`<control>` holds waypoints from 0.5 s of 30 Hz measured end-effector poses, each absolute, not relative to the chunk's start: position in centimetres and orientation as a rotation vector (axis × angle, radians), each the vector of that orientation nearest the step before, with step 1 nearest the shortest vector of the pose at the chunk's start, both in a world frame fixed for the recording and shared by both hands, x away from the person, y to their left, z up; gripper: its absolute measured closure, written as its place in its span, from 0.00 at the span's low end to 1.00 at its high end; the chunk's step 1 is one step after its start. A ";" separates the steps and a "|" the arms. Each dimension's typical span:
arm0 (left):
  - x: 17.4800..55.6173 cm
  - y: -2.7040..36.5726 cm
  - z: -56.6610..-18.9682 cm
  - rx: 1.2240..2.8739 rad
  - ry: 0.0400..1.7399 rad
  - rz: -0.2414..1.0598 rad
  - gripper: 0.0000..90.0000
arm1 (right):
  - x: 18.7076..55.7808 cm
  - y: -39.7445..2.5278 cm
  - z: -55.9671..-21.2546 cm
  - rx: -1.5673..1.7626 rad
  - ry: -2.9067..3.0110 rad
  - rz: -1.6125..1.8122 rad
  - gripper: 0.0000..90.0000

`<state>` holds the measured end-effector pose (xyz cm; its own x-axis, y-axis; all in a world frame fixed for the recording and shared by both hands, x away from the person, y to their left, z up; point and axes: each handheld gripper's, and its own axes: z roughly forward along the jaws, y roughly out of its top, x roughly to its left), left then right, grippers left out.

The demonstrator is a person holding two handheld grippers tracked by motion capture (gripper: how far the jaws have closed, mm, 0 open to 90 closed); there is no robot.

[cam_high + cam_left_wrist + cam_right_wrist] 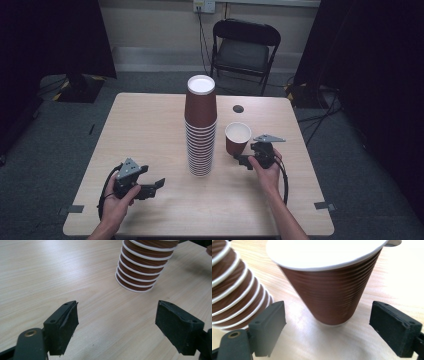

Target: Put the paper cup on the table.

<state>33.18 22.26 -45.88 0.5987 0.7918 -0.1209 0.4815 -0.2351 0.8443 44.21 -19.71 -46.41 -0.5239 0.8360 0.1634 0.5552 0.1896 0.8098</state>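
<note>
- Light wooden table [150,130], pale grain, with a small dark round hole [238,108] near the far edge.
- Black folding chair [243,47] beyond the far side of the table, on grey carpet.
- Tall stack of brown paper cups [200,127], upside down, white rims ringed one above another, at the middle of the table; lower rings close ahead in the left gripper view [143,267] and at the left edge of the right gripper view [234,290].
- Single brown paper cup [237,138], upright, mouth open upward, just right of the stack and apart from it; standing on the table, between the jaws but untouched, in the right gripper view [329,287].
- Left gripper [150,186], held low over the near left of the table, well short of the stack; jaws spread wide, released, bare wood between them [116,325].
- Right gripper [242,160], just beside the single cup's base; jaws parted wide on either side of the cup, gripping nothing [327,325].
</note>
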 end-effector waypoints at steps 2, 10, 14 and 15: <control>33.2 22.3 -45.9 1.889 1.024 0.416 0.20 | 43.7 -19.9 -45.9 1.309 2.158 1.252 0.15; 33.2 22.5 -45.9 1.888 1.030 0.418 0.20 | 41.9 -20.6 -44.4 1.308 2.158 1.287 0.16; 33.2 22.6 -45.9 1.888 1.031 0.418 0.20 | 40.8 -20.7 -43.7 1.294 2.166 1.287 0.16; 33.2 22.5 -45.9 1.886 1.033 0.418 0.20 | 40.5 -20.8 -43.4 1.288 2.170 1.286 0.16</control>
